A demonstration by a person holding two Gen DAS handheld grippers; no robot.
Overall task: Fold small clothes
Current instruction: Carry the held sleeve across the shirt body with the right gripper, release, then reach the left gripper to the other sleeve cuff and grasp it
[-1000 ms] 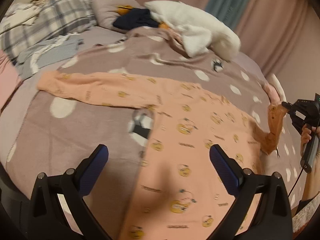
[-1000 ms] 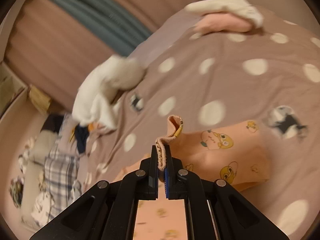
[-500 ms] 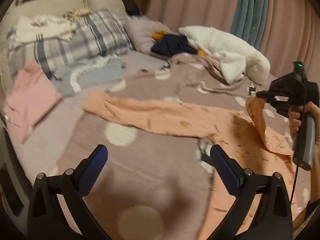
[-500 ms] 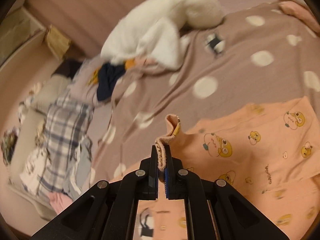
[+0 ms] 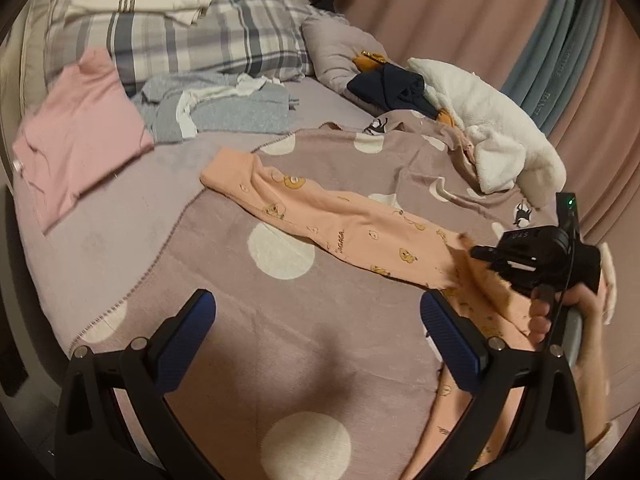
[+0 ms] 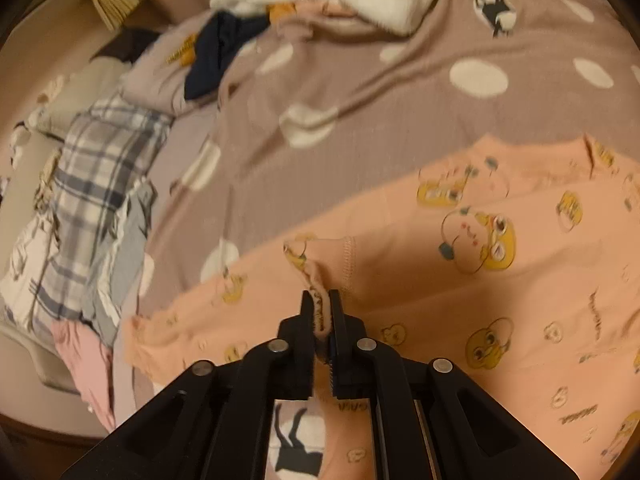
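A peach long-sleeved top [image 5: 340,224] with yellow cartoon prints lies on the mauve dotted blanket [image 5: 240,280]; one sleeve stretches toward the far left. The other sleeve's cuff [image 6: 316,280] is folded over the top's body [image 6: 500,300] and sits pinched between the jaws of my right gripper [image 6: 321,298], which are just starting to open. In the left wrist view the right gripper [image 5: 486,256] is low over the top at the right, held by a hand [image 5: 560,312]. My left gripper [image 5: 318,312] hovers open above bare blanket, short of the spread sleeve, with nothing between its fingers.
A folded pink garment [image 5: 76,132] and grey clothes [image 5: 224,112] lie at the far left by a plaid pillow [image 5: 192,40]. A white fleece [image 5: 492,136] and a dark navy garment [image 5: 392,88] are heaped at the back. Curtains [image 5: 560,40] hang behind.
The right gripper carried the cuff across and down onto the top's body. My left gripper swung left, so the spread sleeve and the clothes pile came into view.
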